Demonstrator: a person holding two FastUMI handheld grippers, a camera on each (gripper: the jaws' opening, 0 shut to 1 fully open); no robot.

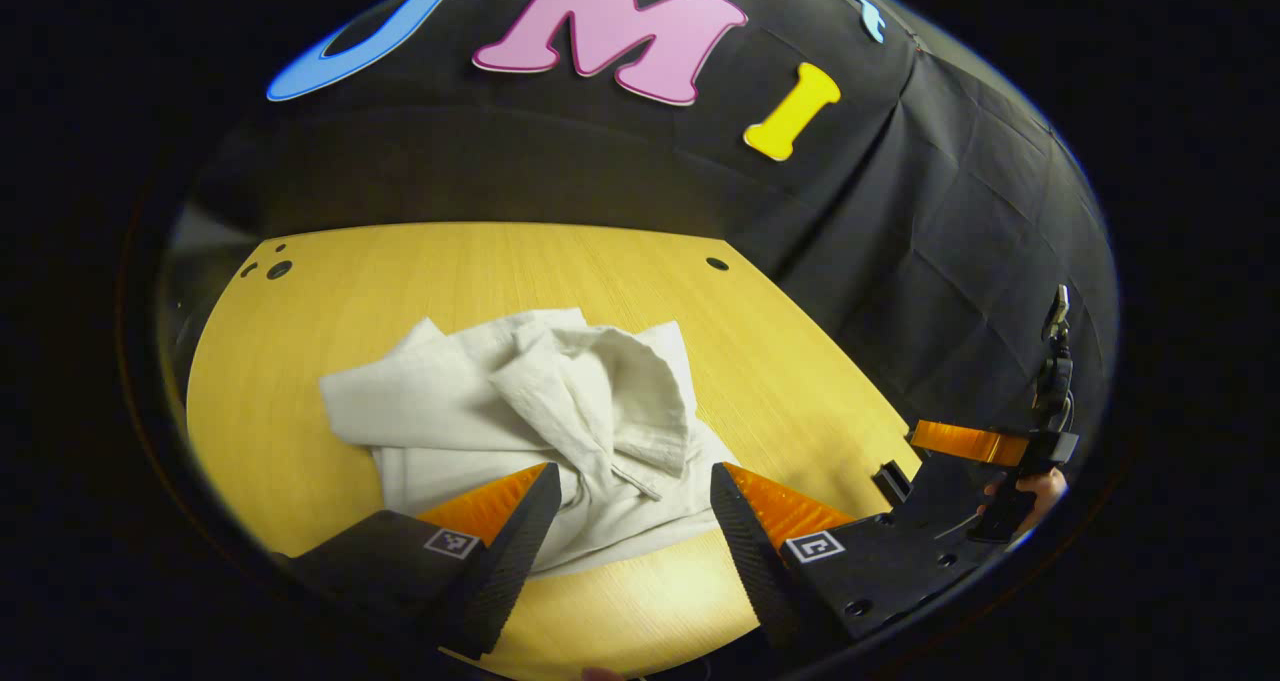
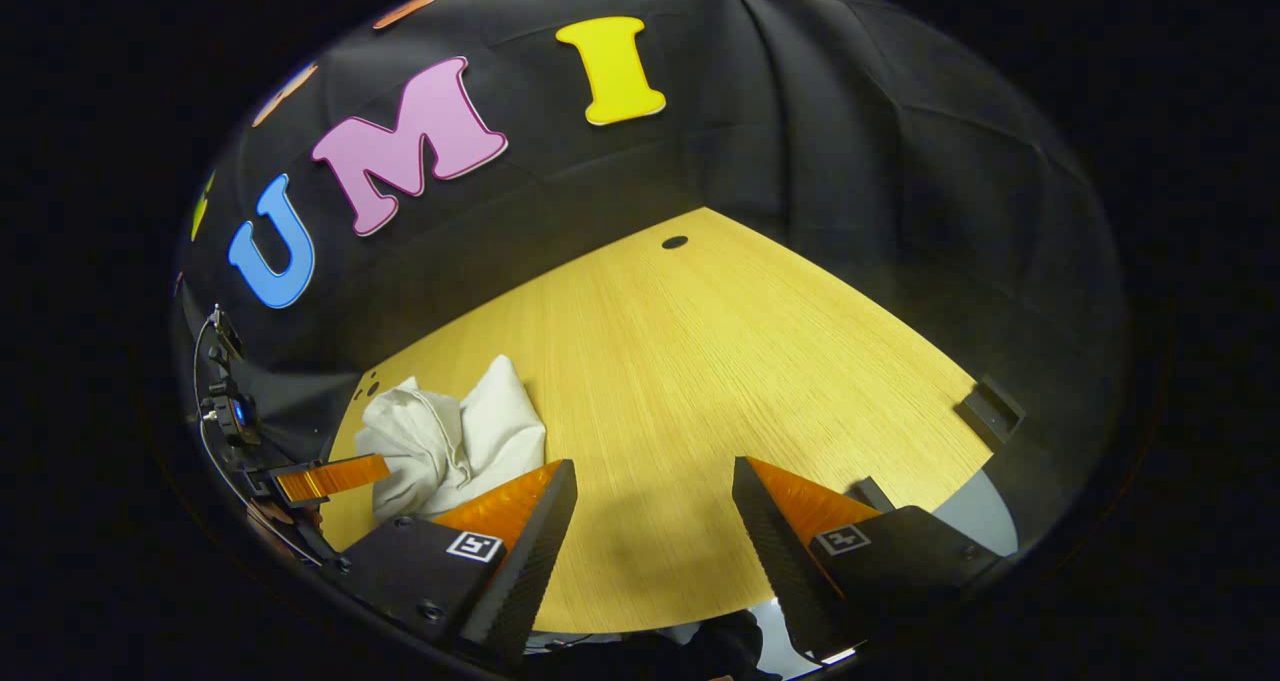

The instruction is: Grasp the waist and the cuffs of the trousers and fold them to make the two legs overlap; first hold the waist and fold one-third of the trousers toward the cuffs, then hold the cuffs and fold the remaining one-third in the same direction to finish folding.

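The off-white, wrinkled cloth trousers [image 1: 520, 411] lie in a loose heap on the yellow wooden worktop [image 1: 780, 381], a little toward its near edge, with one rounded fold standing up in the middle of the heap. No waist and no cuffs can be told apart with certainty in this bundle.

The left hand-held gripper [image 1: 630, 521] is just over the near edge of the trousers; its fingers are spread wide and nothing is between them. The right hand-held gripper [image 2: 650, 531] is to the right of the trousers, well apart from them, over bare worktop; its fingers are also spread and hold nothing.

I judge that the task is at its very beginning: the trousers are not yet laid out and the two legs do not overlap. The next move seems to need finding the waist and the cuffs inside the heap. The left hand-held gripper is already close; the right one must come across to the trousers. The cloth is soft and bunched, so a pinch may catch several layers together.
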